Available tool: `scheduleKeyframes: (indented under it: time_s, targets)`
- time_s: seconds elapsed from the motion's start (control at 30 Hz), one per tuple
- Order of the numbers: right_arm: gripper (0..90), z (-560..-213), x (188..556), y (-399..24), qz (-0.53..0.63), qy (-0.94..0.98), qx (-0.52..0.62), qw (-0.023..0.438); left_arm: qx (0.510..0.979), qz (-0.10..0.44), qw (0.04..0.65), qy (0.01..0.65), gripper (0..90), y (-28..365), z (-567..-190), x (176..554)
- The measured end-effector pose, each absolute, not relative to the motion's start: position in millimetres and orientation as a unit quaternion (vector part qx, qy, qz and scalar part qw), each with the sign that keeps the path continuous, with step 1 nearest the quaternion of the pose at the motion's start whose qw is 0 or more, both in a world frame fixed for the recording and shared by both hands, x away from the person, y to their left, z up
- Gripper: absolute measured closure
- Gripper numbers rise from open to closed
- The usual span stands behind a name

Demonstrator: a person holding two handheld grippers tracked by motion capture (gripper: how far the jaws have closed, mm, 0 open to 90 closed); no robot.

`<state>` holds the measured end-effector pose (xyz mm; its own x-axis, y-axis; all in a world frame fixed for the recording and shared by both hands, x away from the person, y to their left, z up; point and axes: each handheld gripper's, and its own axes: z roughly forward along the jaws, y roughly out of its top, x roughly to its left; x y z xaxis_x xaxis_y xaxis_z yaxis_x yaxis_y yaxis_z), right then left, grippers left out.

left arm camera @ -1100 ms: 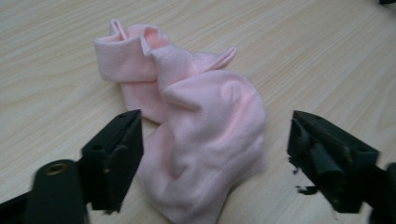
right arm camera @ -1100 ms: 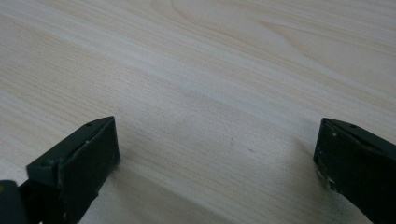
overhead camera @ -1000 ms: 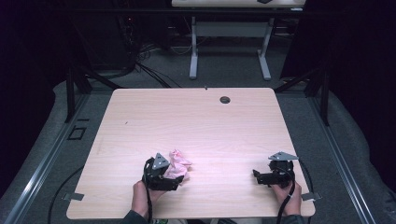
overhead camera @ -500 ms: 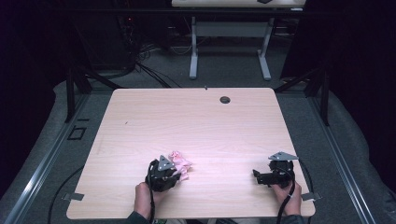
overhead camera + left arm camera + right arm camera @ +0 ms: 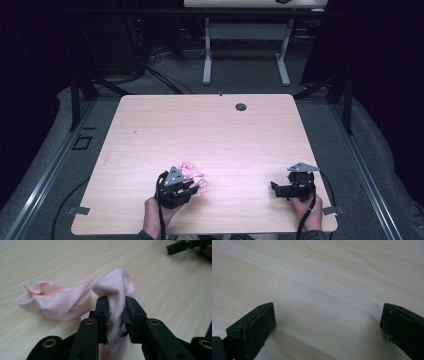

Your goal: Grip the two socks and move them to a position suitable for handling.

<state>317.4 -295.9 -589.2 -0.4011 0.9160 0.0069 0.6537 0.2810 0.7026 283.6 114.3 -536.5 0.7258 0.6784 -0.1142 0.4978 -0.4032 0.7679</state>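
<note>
A crumpled pink cloth (image 5: 194,178) lies on the wooden table (image 5: 210,135) near its front edge, left of centre. My left gripper (image 5: 189,187) is shut on a raised fold of that pink cloth (image 5: 116,290), which bulges up between the jaws in the left gripper view; the rest of the cloth trails off to the left there. My left gripper (image 5: 117,312) pinches the fold tightly. Near the front right of the table, my right gripper (image 5: 274,188) rests low over bare wood. Its jaws stand wide apart with nothing between them, so the right gripper (image 5: 328,322) is open.
A round cable hole (image 5: 241,107) sits near the table's far edge. Bare wood stretches across the middle and back of the table. Another desk's legs (image 5: 207,50) and cables stand on the floor behind. The right gripper's jaw tip (image 5: 176,247) shows far off in the left gripper view.
My left gripper has turned and closed in on the pink cloth, pinching a fold of it. The right gripper has stayed where it was.
</note>
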Motion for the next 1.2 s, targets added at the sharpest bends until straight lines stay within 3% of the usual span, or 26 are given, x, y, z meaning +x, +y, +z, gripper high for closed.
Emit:
scheduleKeyframes:
  time_s: [0.3, 0.43, 0.73, 1.0, 1.2]
  targets:
    - [0.0, -589, 317, -296, 0.318, 0.774, 0.507, 0.206, 0.856, 0.038, 0.419, 0.3, 71.4, 49, -548, 287]
    - [0.0, -589, 317, -296, 0.32, 0.774, 0.507, 0.205, 0.864, 0.031, 0.413, 0.288, 68.5, 33, -553, 294]
    - [0.1, -589, 317, -296, 0.318, 0.776, 0.506, 0.202, 0.856, 0.059, 0.42, 0.295, 24.2, 49, -542, 297]
    - [0.0, -586, 320, -293, 0.308, 0.783, 0.506, 0.189, 0.844, 0.091, 0.419, 0.321, 6.6, 92, -541, 287]
    - [0.0, -563, 305, -270, 0.337, 0.791, 0.474, 0.189, 0.835, 0.109, 0.414, 0.346, 0.3, 116, -545, 278]
